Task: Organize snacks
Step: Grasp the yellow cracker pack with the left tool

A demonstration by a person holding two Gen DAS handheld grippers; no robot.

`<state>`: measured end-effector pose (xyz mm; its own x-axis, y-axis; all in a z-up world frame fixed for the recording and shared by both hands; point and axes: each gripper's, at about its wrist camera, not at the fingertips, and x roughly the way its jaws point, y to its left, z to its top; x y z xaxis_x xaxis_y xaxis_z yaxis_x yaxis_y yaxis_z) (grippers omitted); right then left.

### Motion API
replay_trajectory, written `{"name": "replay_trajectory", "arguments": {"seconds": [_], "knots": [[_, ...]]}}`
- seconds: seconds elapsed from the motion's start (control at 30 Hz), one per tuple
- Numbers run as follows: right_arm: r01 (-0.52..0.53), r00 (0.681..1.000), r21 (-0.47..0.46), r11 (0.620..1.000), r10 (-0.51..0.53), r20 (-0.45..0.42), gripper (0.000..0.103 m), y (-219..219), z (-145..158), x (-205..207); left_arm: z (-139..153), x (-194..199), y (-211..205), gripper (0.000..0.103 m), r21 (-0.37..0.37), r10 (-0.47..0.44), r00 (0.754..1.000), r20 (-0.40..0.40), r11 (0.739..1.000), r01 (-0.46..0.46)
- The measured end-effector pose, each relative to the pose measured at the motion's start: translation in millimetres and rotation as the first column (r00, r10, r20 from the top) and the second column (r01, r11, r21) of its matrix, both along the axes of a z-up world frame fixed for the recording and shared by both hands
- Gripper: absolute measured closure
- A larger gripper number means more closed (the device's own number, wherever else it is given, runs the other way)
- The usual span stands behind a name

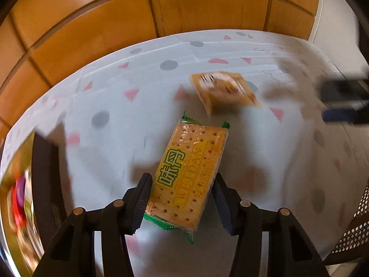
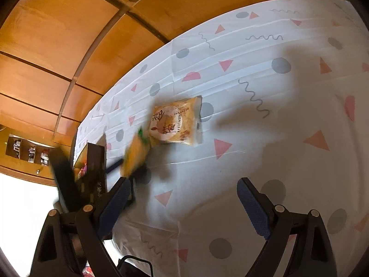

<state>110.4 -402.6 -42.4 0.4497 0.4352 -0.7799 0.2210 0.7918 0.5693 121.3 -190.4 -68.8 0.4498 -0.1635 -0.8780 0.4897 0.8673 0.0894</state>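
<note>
In the left wrist view my left gripper (image 1: 182,198) is shut on a cracker packet (image 1: 191,170) with green ends and a yellow label, held above the table. An orange snack packet (image 1: 224,90) lies on the tablecloth beyond it, blurred. In the right wrist view my right gripper (image 2: 184,205) is open and empty above the cloth. The orange snack packet (image 2: 177,122) lies ahead of it. The cracker packet (image 2: 136,154) shows blurred at the left, held by the left gripper (image 2: 66,175).
The table has a white cloth (image 2: 276,138) with pink triangles and grey dots. A dark box with gold inside (image 1: 25,184) holding snacks stands at the left; it also shows in the right wrist view (image 2: 94,168). Wooden panelling (image 1: 115,11) stands behind the table. A woven chair (image 1: 355,228) is at the right.
</note>
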Motion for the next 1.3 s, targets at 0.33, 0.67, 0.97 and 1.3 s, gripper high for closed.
{"name": "replay_trajectory", "arguments": {"seconds": [0.33,0.67,0.97,1.3], "knots": [[-0.073,0.997,-0.207,0.976,0.077,0.01,0.009,19.5,0.4,7.6,-9.1,-44.5,18.6,0.048,-0.049,-0.05,0.993,0.107,0.997,0.055],[-0.185,0.969,-0.406,0.895,0.234,0.074,0.009,69.0,24.8,91.4,-13.3,-48.4,33.2,0.047,-0.154,-0.009,0.996,0.092,0.988,0.023],[-0.349,0.935,-0.325,0.879,0.35,-0.059,0.008,101.1,-17.9,154.4,-14.0,-49.8,36.8,0.048,-0.178,0.0,0.995,0.096,0.984,0.017],[-0.483,0.876,-0.218,0.848,0.463,-0.139,0.009,80.4,-27.3,35.1,-14.2,-49.9,40.7,0.048,-0.191,0.02,0.996,0.085,0.982,-0.003]]}}
